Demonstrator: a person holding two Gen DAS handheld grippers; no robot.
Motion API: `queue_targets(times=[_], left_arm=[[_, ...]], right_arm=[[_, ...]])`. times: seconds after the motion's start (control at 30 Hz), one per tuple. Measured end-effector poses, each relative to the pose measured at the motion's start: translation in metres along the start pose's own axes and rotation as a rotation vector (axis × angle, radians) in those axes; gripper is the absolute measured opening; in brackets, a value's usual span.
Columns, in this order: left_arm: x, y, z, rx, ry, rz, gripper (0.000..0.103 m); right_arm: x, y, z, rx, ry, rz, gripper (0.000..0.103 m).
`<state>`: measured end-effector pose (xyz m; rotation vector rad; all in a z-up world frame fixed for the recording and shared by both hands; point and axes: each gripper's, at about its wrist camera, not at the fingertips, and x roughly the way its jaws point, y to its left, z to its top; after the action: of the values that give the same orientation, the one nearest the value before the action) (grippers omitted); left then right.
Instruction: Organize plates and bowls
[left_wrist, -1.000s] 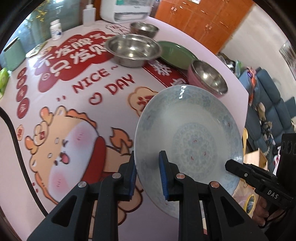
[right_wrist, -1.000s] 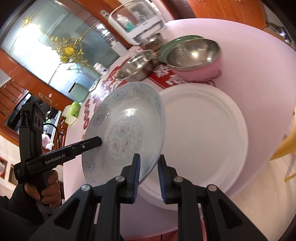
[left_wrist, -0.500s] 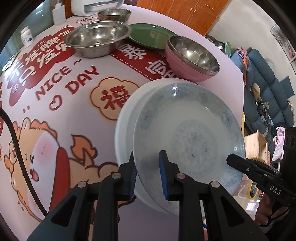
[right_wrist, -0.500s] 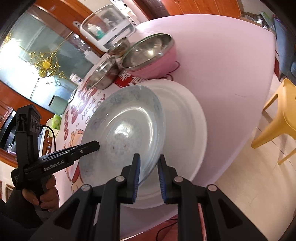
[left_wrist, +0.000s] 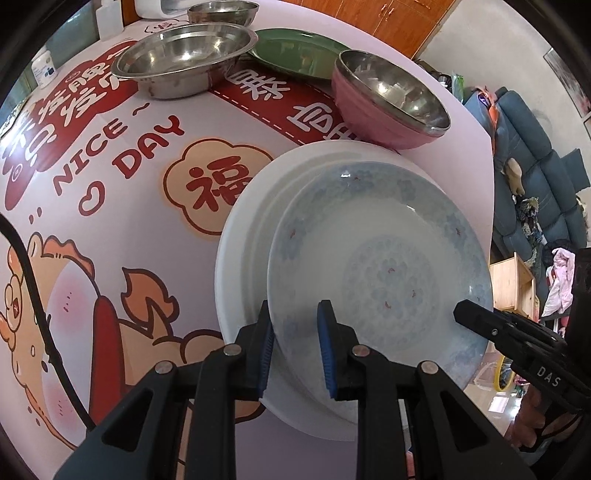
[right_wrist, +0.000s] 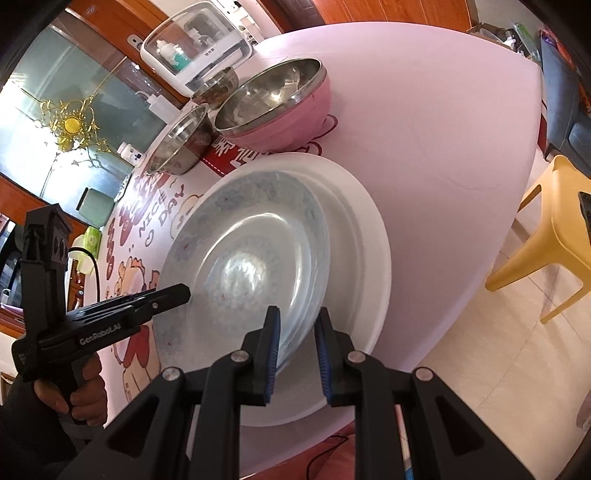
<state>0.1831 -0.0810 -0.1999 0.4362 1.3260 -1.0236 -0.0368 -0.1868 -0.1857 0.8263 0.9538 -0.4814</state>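
A pale blue patterned plate (left_wrist: 384, 258) lies over a larger white plate (left_wrist: 243, 236) near the table's right edge. My left gripper (left_wrist: 295, 347) is shut on the blue plate's near rim. My right gripper (right_wrist: 295, 354) is shut on its opposite rim; the blue plate (right_wrist: 243, 266) and white plate (right_wrist: 362, 236) show there too. The right gripper (left_wrist: 480, 317) also shows in the left wrist view, the left gripper (right_wrist: 177, 295) in the right wrist view. I cannot tell whether the blue plate rests fully on the white one.
A pink bowl with steel lining (left_wrist: 388, 99), a green plate (left_wrist: 295, 51), a wide steel bowl (left_wrist: 184, 55) and a small steel bowl (left_wrist: 221, 9) stand behind. The table edge (right_wrist: 480, 229) is close on the right, with a yellow stool (right_wrist: 554, 243) beyond.
Both grippers carried the blue plate across the table and down over the white plate. Both stayed shut on its rim.
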Motion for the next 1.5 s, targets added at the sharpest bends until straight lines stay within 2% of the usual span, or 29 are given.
queue_targets(times=[0.23, 0.4, 0.6, 0.8, 0.9, 1.07, 1.23, 1.3, 1.5], left_arm=[[-0.002, -0.003, -0.001, 0.015, 0.0, 0.023, 0.02], [-0.011, -0.002, -0.002, 0.0, -0.023, 0.018, 0.024], [-0.027, 0.002, -0.009, -0.024, -0.035, 0.043, 0.029], [-0.046, 0.011, -0.019, -0.068, -0.054, 0.063, 0.03], [-0.057, 0.013, -0.026, -0.088, -0.067, 0.083, 0.031], [-0.071, 0.017, -0.037, -0.116, -0.081, 0.101, 0.033], [-0.08, 0.021, -0.045, -0.151, -0.094, 0.09, 0.04], [-0.084, 0.02, -0.047, -0.156, -0.103, 0.099, 0.047], [-0.1, 0.014, -0.052, -0.174, -0.147, 0.124, 0.051]], right_arm=[[0.007, 0.005, 0.002, -0.017, 0.019, -0.056, 0.021], [0.008, 0.008, 0.002, -0.036, 0.022, -0.088, 0.023], [0.007, 0.006, 0.004, 0.002, 0.03, -0.042, 0.038], [0.004, 0.013, 0.004, -0.021, 0.042, -0.031, 0.054], [0.003, 0.018, 0.005, -0.033, 0.058, -0.044, 0.059], [-0.006, 0.026, 0.007, -0.075, 0.049, -0.099, 0.078], [-0.018, 0.023, 0.011, -0.071, 0.034, -0.125, 0.078], [-0.023, 0.022, 0.011, -0.069, 0.02, -0.125, 0.078], [-0.037, 0.022, 0.018, -0.084, -0.03, -0.122, 0.078]])
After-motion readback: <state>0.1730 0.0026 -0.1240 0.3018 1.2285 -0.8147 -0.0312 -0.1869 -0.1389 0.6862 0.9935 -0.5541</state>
